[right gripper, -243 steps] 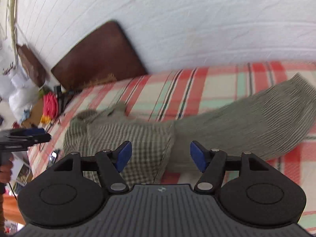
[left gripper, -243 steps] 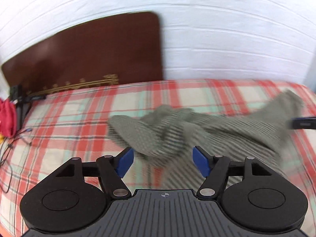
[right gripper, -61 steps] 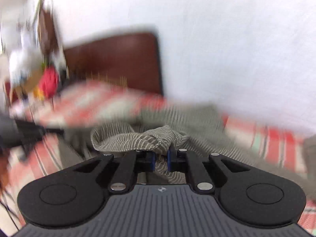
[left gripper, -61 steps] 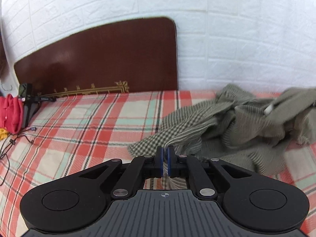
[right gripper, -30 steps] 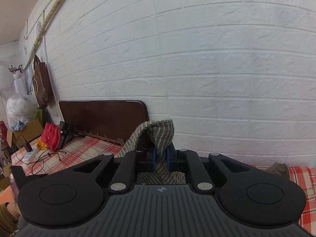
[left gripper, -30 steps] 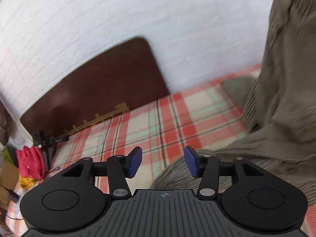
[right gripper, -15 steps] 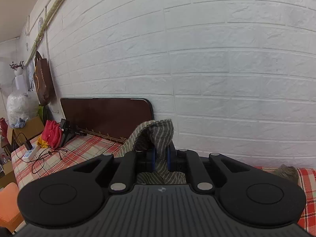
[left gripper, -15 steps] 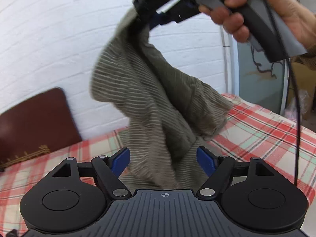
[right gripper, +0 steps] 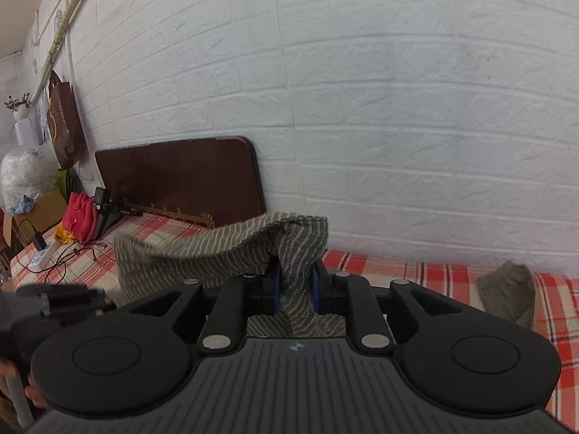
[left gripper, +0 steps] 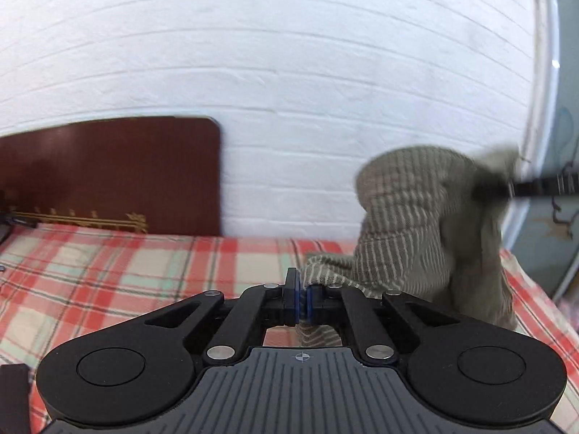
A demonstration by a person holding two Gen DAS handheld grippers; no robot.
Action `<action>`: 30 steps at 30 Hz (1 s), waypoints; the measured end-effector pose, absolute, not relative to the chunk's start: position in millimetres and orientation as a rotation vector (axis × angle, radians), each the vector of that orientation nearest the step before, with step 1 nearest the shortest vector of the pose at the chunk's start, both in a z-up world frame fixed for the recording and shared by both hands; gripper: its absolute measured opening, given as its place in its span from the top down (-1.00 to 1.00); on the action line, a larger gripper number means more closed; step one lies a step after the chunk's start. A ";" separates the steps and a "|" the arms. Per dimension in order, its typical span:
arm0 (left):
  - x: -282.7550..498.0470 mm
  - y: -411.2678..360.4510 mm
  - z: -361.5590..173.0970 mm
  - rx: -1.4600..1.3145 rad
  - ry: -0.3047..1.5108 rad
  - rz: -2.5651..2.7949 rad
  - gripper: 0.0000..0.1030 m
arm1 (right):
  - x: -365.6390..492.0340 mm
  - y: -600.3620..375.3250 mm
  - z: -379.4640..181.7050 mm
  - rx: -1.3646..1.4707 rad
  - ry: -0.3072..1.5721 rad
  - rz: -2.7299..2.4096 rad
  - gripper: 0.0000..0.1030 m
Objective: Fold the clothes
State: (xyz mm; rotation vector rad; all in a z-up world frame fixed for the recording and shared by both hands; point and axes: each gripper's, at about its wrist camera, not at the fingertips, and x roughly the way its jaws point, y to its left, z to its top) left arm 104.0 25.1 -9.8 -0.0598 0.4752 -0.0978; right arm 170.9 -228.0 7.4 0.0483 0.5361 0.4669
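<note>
An olive-grey striped garment (left gripper: pixel 409 217) hangs in the air over the red plaid bed (left gripper: pixel 126 271). My left gripper (left gripper: pixel 301 289) is shut on a lower edge of it, with striped cloth pinched between the blue pads. The right gripper (left gripper: pixel 492 186), blurred at the right, holds the garment's top. In the right wrist view the right gripper (right gripper: pixel 296 282) has a bunch of the garment (right gripper: pixel 202 256) between its pads; its jaws are opening, with cloth still filling the gap. The cloth stretches left toward the blurred left gripper (right gripper: pixel 61 300).
A brown headboard (left gripper: pixel 108 177) leans on the white brick wall. A red cloth (right gripper: pixel 77 222), a phone stand, cables and a power strip (right gripper: pixel 39 256) lie at the bed's left end. A grey cloth lump (right gripper: pixel 506 293) lies on the bed at right. A blue-grey door (left gripper: pixel 553 217) stands right.
My left gripper was open in front of the hanging garment and has closed on its edge. The right gripper's pads have parted a little and it has sunk; the cloth now stretches between both.
</note>
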 end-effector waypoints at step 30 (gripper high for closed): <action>122.9 32.1 -22.1 -0.044 0.515 -0.084 1.00 | 89.6 -195.3 -154.4 -0.579 0.537 0.391 0.12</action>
